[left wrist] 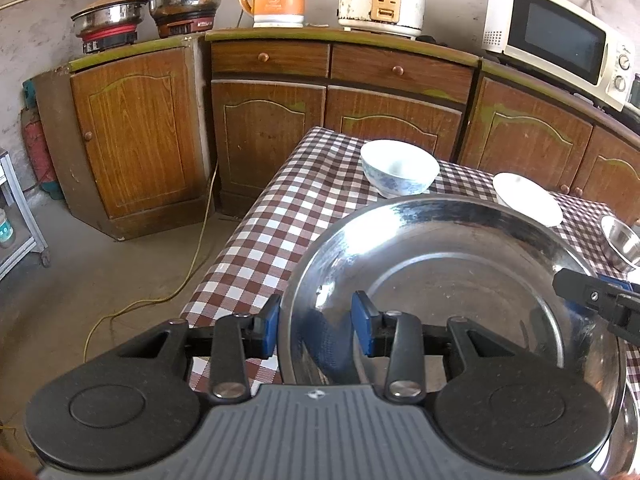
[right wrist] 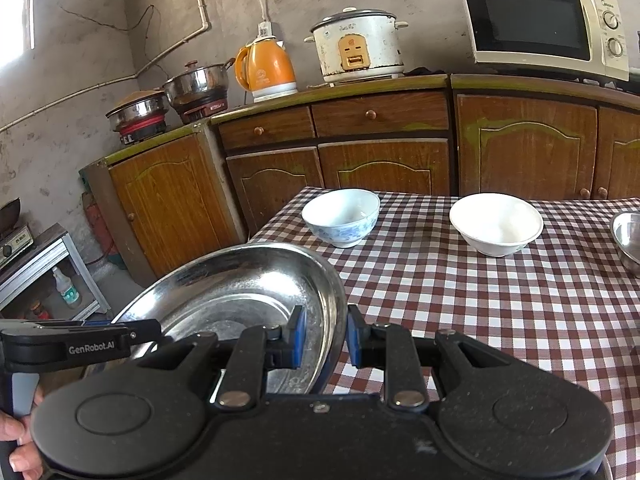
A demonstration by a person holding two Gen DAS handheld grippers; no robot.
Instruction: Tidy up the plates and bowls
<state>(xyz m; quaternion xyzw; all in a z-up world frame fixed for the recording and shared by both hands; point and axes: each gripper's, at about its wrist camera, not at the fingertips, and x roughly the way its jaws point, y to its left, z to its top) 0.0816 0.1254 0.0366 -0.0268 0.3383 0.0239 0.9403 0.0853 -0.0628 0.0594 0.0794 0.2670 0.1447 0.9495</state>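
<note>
Counted items: one large round steel plate [left wrist: 460, 280]; two white ceramic bowls, one blue-patterned [right wrist: 341, 216], one plain [right wrist: 496, 224]; one small steel bowl [right wrist: 628, 240] at right edge.

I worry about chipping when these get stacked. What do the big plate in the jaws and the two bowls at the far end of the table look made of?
Big plate: polished metal, likely stainless steel; it mirrors the room.
Blue-patterned bowl: glazed ceramic by its gloss, probably.
Plain white bowl: smooth white, ceramic or melamine; cannot tell.
</note>
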